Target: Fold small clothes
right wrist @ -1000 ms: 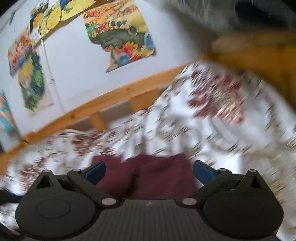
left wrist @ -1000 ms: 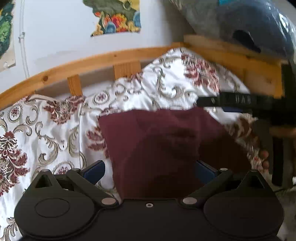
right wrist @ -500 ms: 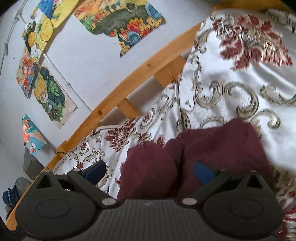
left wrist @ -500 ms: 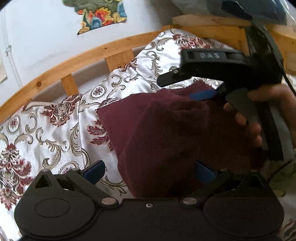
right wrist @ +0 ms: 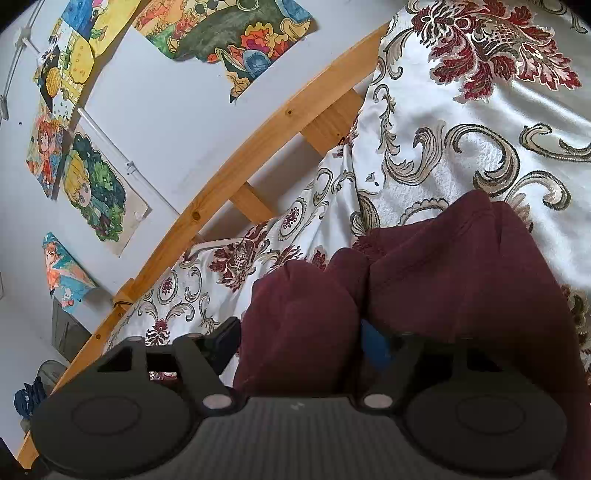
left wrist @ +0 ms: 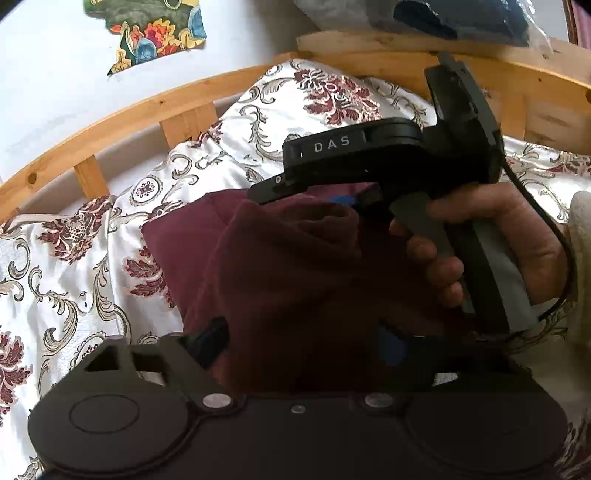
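A maroon garment (left wrist: 288,266) lies bunched on a floral bedspread (left wrist: 55,266). My left gripper (left wrist: 301,343) sits at its near edge. The jaws are closing, with a thick fold of the cloth between them, and the blue pads are partly buried in it. In the right wrist view my right gripper (right wrist: 301,341) is also closing, around a rounded hump of the same garment (right wrist: 461,280). Its black housing (left wrist: 369,151), held by a hand (left wrist: 498,229), reaches over the garment's far right side in the left wrist view. Neither pair of pads visibly pinches the cloth tight.
A wooden bed rail (left wrist: 129,110) runs along the far side of the bedspread, against a white wall with coloured drawings (right wrist: 96,192). A wooden ledge with a plastic-wrapped blue bundle (left wrist: 461,14) stands at the back right. A cable (left wrist: 554,236) trails from the right gripper.
The right gripper has come in from the right and settled low over the garment. Both pairs of jaws have narrowed. The cloth has bunched up between them.
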`<action>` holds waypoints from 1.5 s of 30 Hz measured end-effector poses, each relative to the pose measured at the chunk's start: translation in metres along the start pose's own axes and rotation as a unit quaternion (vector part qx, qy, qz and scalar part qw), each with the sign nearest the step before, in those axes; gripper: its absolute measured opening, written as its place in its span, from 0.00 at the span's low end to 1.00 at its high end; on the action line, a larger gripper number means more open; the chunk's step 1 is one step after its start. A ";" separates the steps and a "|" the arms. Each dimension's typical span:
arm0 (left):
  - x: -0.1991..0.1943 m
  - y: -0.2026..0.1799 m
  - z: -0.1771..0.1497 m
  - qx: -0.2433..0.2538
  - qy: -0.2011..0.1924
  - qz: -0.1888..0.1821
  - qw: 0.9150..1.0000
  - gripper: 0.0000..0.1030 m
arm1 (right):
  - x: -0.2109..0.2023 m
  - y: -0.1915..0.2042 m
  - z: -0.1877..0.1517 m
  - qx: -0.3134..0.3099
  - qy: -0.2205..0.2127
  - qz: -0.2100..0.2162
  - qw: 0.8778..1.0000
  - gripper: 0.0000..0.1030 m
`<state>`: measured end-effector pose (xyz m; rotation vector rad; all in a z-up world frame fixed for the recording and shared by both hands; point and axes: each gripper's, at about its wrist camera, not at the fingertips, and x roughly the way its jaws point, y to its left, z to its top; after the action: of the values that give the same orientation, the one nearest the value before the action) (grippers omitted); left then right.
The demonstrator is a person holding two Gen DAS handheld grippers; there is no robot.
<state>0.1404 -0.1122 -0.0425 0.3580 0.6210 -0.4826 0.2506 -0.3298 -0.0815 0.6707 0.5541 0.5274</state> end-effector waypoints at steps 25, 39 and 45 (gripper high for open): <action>0.008 -0.016 0.020 -0.039 -0.015 -0.081 0.996 0.45 | -0.056 0.008 0.023 -0.034 -0.065 -0.067 0.995 0.11; 0.006 -0.034 0.023 -0.019 -0.022 -0.116 0.993 0.36 | -0.101 0.009 0.030 -0.047 -0.046 -0.125 0.990 0.10; 0.010 -0.034 0.018 -0.033 -0.012 -0.128 0.991 0.30 | -0.092 -0.003 0.029 -0.045 -0.013 -0.174 0.984 0.10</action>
<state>0.1378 -0.1516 -0.0411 0.2099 0.6623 -0.7080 0.2017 -0.4006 -0.0371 0.4805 0.6036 0.2128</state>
